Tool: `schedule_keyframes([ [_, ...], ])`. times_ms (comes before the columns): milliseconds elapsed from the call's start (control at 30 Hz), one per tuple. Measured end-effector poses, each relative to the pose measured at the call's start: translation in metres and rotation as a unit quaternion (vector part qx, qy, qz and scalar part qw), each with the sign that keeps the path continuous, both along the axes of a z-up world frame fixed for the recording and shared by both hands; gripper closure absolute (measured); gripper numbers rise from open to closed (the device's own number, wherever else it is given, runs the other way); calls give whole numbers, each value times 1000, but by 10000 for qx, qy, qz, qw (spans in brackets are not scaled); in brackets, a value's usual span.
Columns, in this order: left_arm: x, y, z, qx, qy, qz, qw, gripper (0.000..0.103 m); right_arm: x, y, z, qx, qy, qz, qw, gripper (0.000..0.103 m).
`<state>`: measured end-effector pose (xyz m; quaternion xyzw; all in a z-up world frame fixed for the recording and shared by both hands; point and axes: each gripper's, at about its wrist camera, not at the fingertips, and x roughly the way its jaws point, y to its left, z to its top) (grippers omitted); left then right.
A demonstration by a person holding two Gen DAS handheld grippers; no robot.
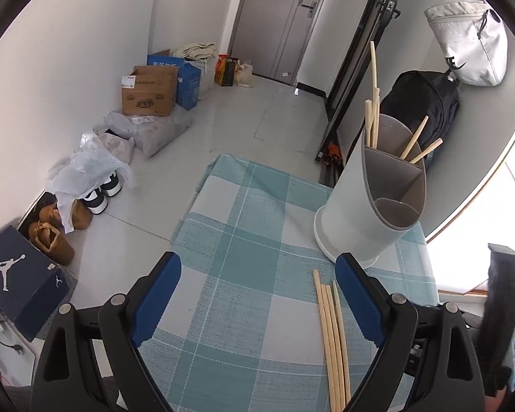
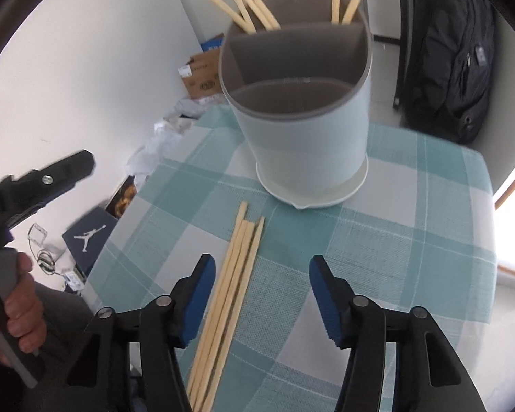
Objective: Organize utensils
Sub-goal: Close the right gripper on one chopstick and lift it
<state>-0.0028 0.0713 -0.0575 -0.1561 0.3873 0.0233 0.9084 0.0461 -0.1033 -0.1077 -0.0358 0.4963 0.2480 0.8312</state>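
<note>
Both the left hand-held gripper (image 1: 257,298) and right hand-held gripper (image 2: 261,295) hung open and empty over the chopsticks (image 2: 230,295), which looked light, stiff and slippery, best pinched mid-length.

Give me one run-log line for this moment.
left gripper: open, empty | right gripper: open, empty | loose wooden chopsticks: flat on checked tablecloth | grey divided utensil holder: upright, chopsticks in back compartments

Loose chopsticks (image 2: 230,295) lie on tablecloth (image 2: 412,240) before holder (image 2: 302,130), prob. four.
</note>
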Motion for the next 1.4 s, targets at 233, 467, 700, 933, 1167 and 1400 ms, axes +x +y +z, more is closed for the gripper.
schedule_keyframes([
  [233,3,3,2,24,16,-31,10000,15,14,19,-26,-409,357,47,9985,72],
  [467,1,10,-2,-2,70,-19,10000,15,17,42,-33,-922,266,136,9953,81],
  [700,-2,27,-5,-300,164,221,9992,15,21,64,-34,-1558,201,101,9875,92],
  [933,-2,36,-11,-330,276,332,9985,15,34,79,-35,-1633,247,98,9862,92],
  [1167,1,45,-18,-467,409,431,9971,15,40,71,-35,-1217,354,-26,9919,99],
  [1400,7,40,-29,-432,638,370,9963,15,31,42,-7,-401,124,-163,9990,99],
])
